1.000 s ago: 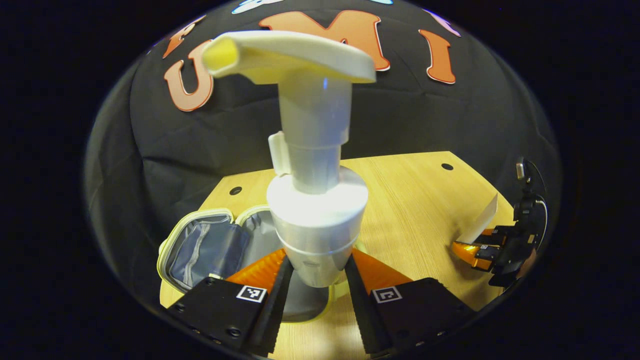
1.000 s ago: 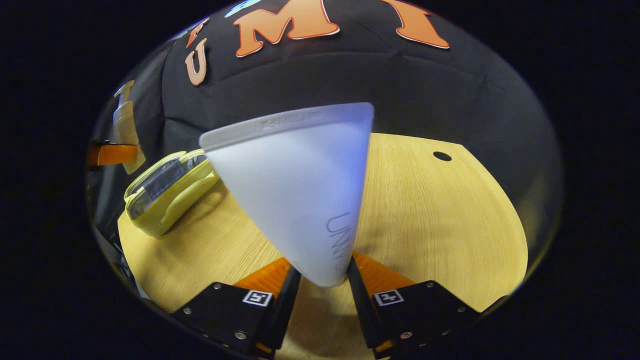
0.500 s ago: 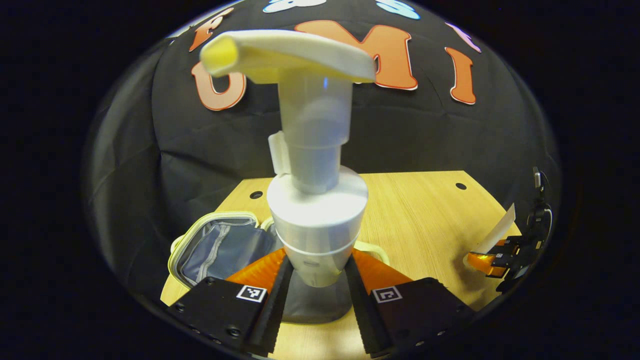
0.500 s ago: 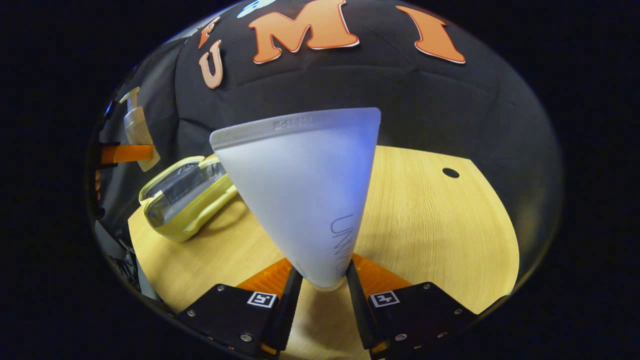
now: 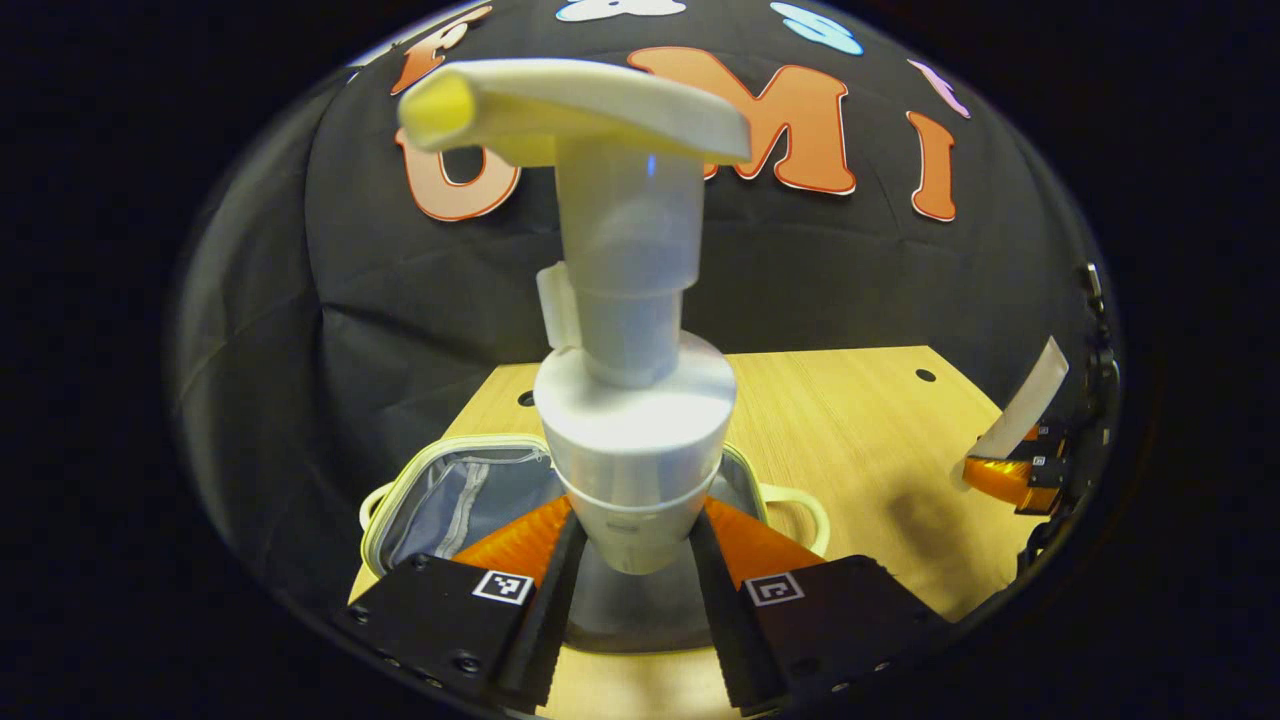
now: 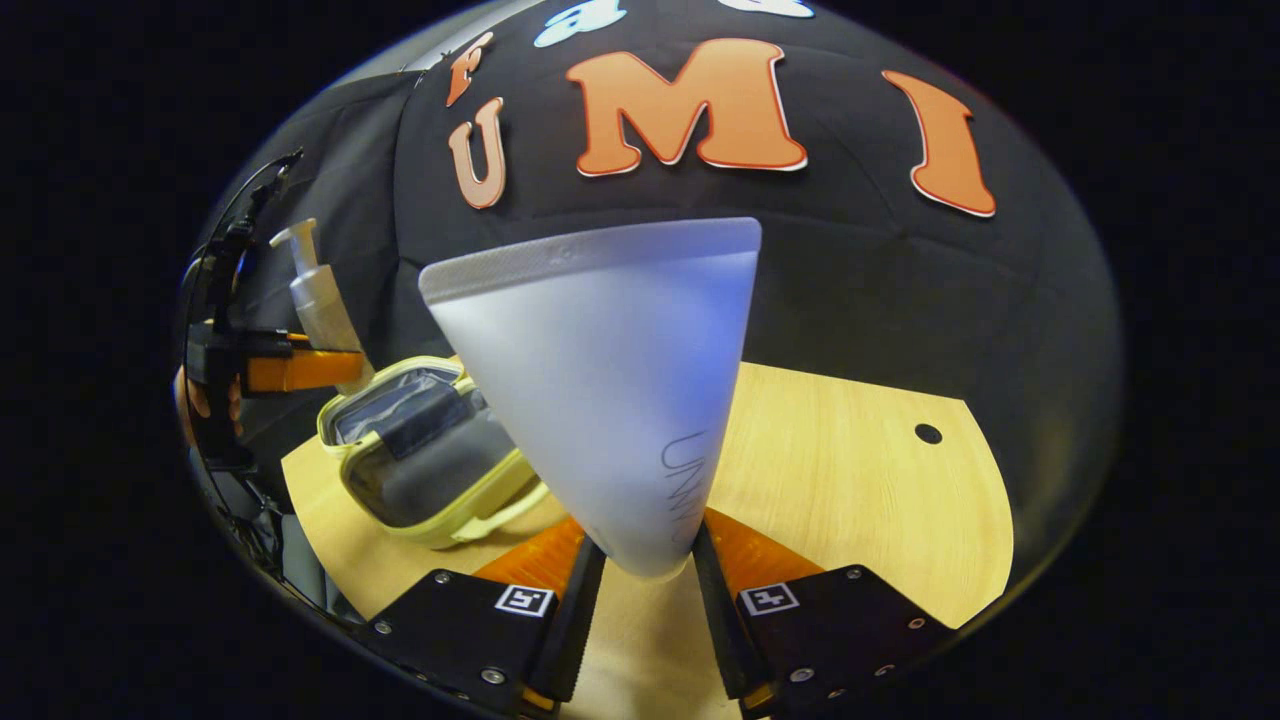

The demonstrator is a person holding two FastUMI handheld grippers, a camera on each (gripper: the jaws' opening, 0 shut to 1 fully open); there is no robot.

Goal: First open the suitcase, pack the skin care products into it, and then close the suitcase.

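My left gripper point(image 5: 630, 565) is shut on a white pump bottle point(image 5: 630, 400), held upright above the open pale-yellow suitcase point(image 5: 450, 495) with its grey lining. In the right gripper view, my right gripper point(image 6: 640, 565) is shut on a white squeeze tube point(image 6: 610, 380), crimped end up, over the wooden table point(image 6: 850, 480). There the suitcase point(image 6: 420, 450) lies open at the left, with the left gripper point(image 6: 300, 370) and pump bottle point(image 6: 320, 300) above it. In the left gripper view the right gripper point(image 5: 1010, 475) holds the tube point(image 5: 1025, 400) at the far right.
The wooden table point(image 5: 850, 430) has small round holes point(image 5: 925, 375) near its back edge. Black cloth hangs behind and to the left of the table. A hand point(image 6: 195, 400) holds the left gripper at the left edge of the right gripper view.
The left gripper has carried the pump bottle over the open suitcase, which now lies straight below it. The right gripper has lifted the tube higher and nearer the suitcase.
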